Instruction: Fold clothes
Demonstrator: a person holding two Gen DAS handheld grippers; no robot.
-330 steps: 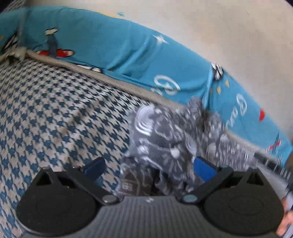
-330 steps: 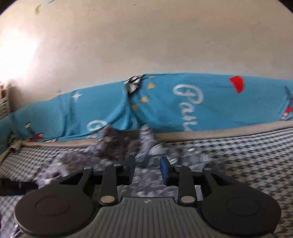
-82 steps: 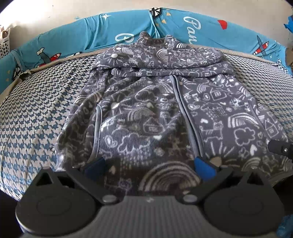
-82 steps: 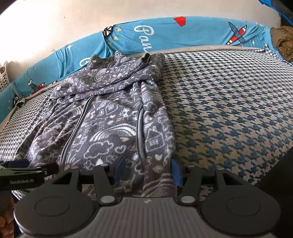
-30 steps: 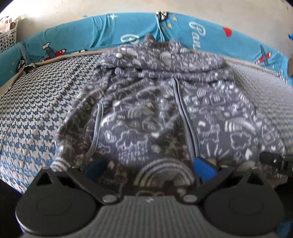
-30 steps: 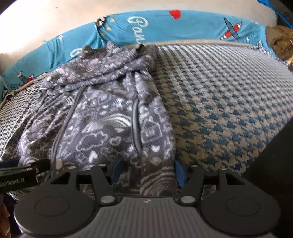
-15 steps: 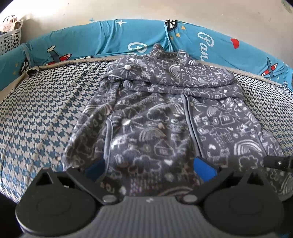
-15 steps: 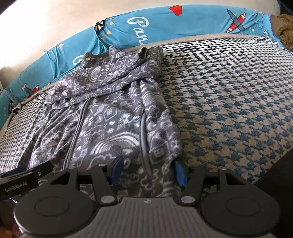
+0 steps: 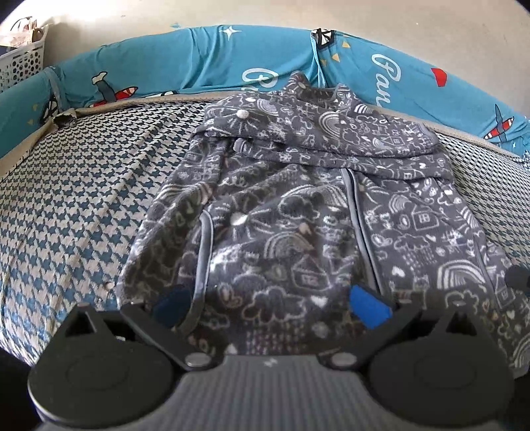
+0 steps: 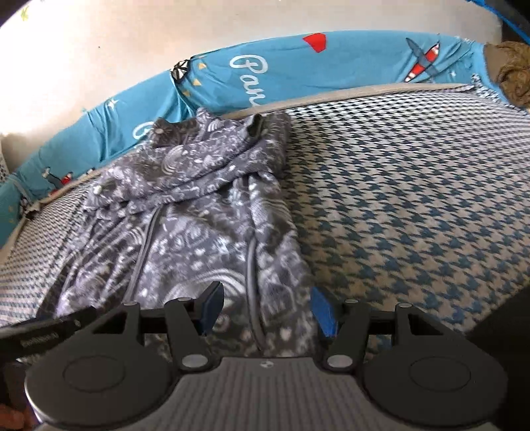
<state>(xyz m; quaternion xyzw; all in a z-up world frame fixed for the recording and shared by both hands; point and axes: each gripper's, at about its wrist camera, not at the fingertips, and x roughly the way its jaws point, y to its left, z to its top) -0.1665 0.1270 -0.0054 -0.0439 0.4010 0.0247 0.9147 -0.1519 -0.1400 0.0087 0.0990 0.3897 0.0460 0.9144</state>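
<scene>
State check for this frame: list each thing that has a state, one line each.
Grey patterned jacket: spread flat on the bed, front up, closed down the middle, sleeves folded across the chest.
Left claw: open, over the jacket's near hem, gripping nothing.
Right claw: open, astride the jacket's near right edge, gripping nothing.
Houndstooth bed cover: laid smooth.

I'm looking over a bed [image 9: 76,185] covered in blue-and-cream houndstooth. A teal padded bumper [image 9: 205,56] printed with planes and white script curves along its far edge, against a plain cream wall [image 10: 132,30]. A white perforated basket [image 9: 20,63] sits far left.
</scene>
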